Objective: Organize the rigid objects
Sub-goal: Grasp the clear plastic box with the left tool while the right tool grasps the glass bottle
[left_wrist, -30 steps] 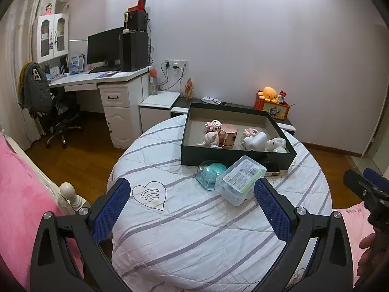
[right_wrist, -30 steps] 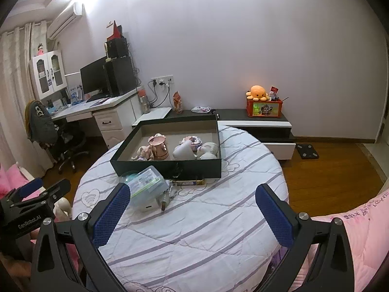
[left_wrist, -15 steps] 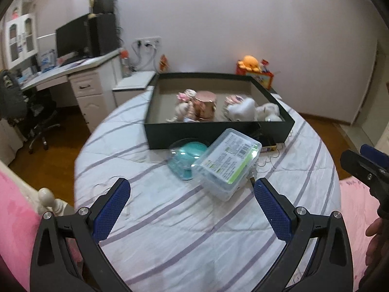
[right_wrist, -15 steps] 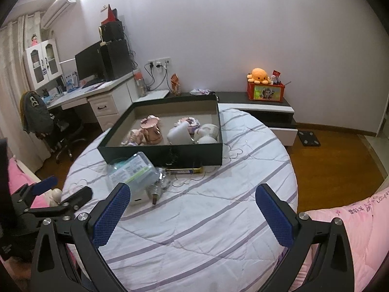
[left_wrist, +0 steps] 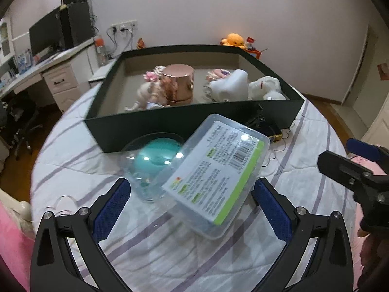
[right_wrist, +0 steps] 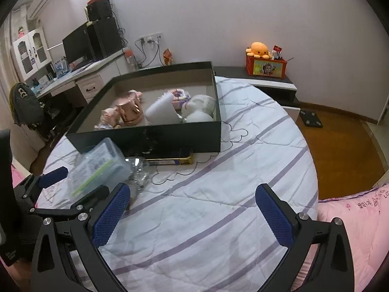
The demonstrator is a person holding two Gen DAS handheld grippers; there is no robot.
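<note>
Striped white bedding (right_wrist: 218, 206) covers the round bed in front of us, with a desk (right_wrist: 80, 77) along the left wall. Our left gripper (left_wrist: 192, 194) hovers with its 2 blue pads (left_wrist: 111, 204) spread wide, either side of a clear plastic box (left_wrist: 216, 170) with a green-edged label; the box lies tilted against a teal-lidded container (left_wrist: 155, 158), and we touch neither. Behind both sits the dark tray (left_wrist: 189, 119), holding a copper cup (left_wrist: 178, 82) and white figurines (left_wrist: 231, 87). A gold-edged case (right_wrist: 170, 161) lies against the tray's front wall. Our right gripper (right_wrist: 192, 211) is likewise spread wide over bare bedding, holding nothing.
</note>
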